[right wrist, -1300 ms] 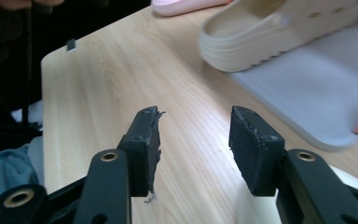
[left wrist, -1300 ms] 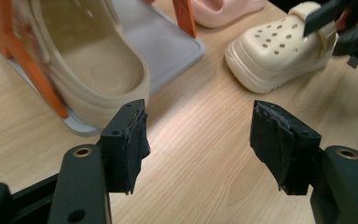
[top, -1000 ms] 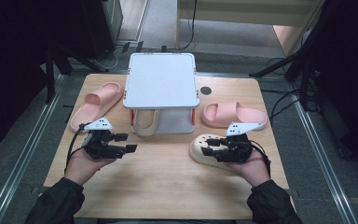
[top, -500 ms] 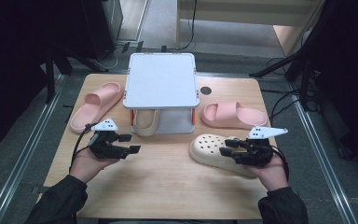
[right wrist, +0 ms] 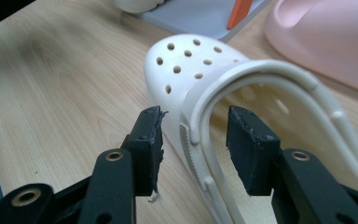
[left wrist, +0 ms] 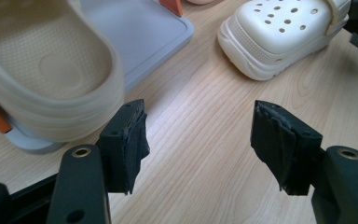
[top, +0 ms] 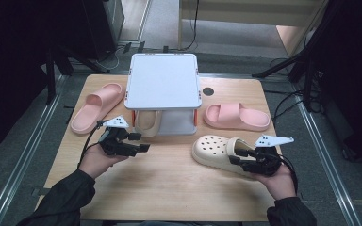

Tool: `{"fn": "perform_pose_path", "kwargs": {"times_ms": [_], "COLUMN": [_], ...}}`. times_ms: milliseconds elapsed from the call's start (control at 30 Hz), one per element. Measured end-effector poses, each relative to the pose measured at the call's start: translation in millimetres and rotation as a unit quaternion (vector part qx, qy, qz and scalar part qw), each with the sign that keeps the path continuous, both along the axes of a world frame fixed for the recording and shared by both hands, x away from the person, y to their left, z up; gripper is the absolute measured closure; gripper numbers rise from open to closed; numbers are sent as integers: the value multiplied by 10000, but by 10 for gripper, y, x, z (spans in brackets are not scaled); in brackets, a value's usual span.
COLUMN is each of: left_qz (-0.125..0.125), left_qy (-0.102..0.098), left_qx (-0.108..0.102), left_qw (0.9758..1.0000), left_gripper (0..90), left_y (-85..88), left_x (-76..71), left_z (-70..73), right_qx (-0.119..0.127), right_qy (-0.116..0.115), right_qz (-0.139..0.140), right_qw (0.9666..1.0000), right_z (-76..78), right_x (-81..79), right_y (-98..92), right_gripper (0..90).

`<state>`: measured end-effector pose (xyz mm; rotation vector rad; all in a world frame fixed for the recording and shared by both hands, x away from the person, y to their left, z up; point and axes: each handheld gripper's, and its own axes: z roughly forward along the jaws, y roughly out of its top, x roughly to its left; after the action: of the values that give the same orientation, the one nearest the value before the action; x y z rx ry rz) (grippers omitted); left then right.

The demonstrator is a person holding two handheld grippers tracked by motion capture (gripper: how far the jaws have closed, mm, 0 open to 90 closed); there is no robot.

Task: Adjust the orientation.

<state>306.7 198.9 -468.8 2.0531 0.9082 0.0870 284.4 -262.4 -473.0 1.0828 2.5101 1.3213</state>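
Near the front right of the surface, the right tongs stand parted around the side wall and heel strap of the white clog, one pad on each side and neither pressing, while the clog lies flat with its toe toward the rack. Toward the front left, the left tongs gape wide over bare wood with nothing between them, just beside a beige slipper on the lower shelf of the grey rack. Farther back, one pink slide lies by the left edge and another pink slide by the right.
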Motion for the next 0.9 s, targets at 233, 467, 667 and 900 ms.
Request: {"fn": "perform_pose_path", "kwargs": {"times_ms": [233,467,667,900], "left_qz": [47,124,186,374], "left_qy": [16,-107,-68,0], "left_qx": [-2,-133,-44,-68], "left_qw": [10000,9998,9998,9993], "left_gripper": [361,365,365,374], "left_y": [18,73,107,185], "left_x": [-13,-84,-139,-218], "left_z": [1,27,1,-9], "right_qx": [47,53,135,235], "right_qy": [492,737,755,710], "right_qz": [186,319,380,654], "right_qw": [9986,9968,9963,9951], "right_z": [-146,-139,-24,73], "right_x": [200,289,336,355], "right_y": [137,226,337,674], "right_gripper": [691,770,771,769]}}
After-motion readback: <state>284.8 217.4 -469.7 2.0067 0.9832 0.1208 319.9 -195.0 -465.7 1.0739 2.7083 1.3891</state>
